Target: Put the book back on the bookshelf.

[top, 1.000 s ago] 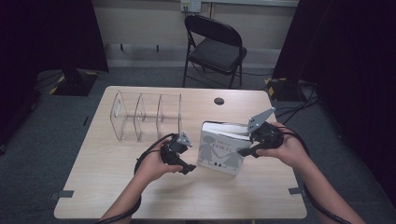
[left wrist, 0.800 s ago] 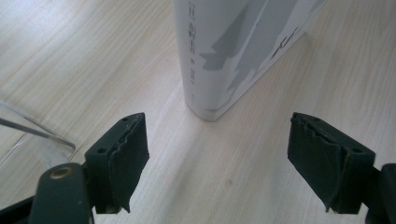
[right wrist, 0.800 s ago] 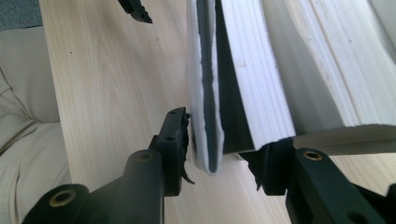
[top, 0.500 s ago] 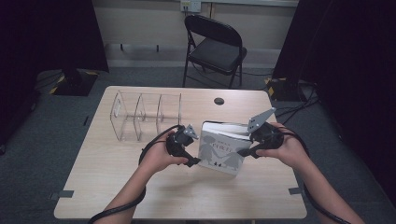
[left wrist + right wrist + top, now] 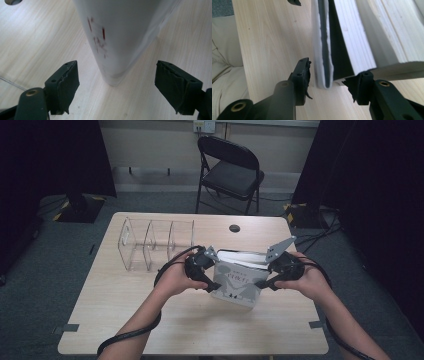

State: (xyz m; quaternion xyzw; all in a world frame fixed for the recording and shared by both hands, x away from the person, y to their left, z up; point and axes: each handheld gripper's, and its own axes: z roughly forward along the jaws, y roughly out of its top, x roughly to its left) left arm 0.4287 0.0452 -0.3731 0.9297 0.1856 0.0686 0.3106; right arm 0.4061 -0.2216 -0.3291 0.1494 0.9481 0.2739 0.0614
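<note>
A white book (image 5: 235, 281) with a grey drawing on its cover stands tilted on the wooden table (image 5: 150, 320), held between both hands. My left gripper (image 5: 209, 283) is at its left edge. In the left gripper view the jaws (image 5: 115, 85) stand wide apart around the book's lower corner (image 5: 117, 37), and neither pad touches it. My right gripper (image 5: 263, 282) is at the book's right edge. Its jaws (image 5: 332, 80) have just been opening and straddle the front cover (image 5: 322, 50), with a gap on the page side (image 5: 359, 37).
A clear acrylic divider rack (image 5: 155, 242) stands on the table's back left. A round cable hole (image 5: 234, 228) lies behind the book. A black folding chair (image 5: 230, 170) is beyond the table. Cables trail off the front edge.
My left hand has risen and moved in to the book's left edge. The right hand has stayed where it was, and the book has kept its place.
</note>
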